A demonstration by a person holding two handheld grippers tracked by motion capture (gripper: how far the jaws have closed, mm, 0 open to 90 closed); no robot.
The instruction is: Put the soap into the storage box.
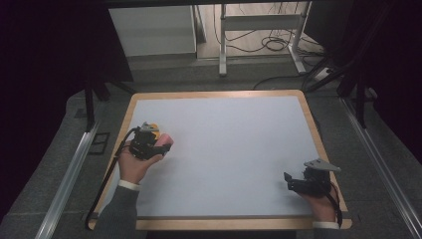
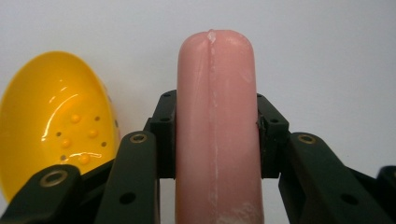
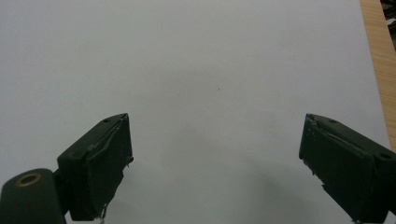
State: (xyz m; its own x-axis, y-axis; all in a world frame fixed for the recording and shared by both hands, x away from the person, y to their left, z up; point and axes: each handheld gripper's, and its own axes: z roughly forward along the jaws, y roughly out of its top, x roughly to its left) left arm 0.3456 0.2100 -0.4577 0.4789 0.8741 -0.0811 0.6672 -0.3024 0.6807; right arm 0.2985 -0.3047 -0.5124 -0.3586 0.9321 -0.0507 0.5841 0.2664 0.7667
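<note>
White tabletop: left tool clamps a pink sausage, seemingly level; right tool gapes, empty.

The white mat lies bare from centre out to 12 and 3 o'clock, wide room for a hand. At 9 o'clock the left gripper, clamped on a pink sausage, and a yellow scoop just beside it block the way. The right gripper, jaws apart, sits at 5 o'clock.
</note>
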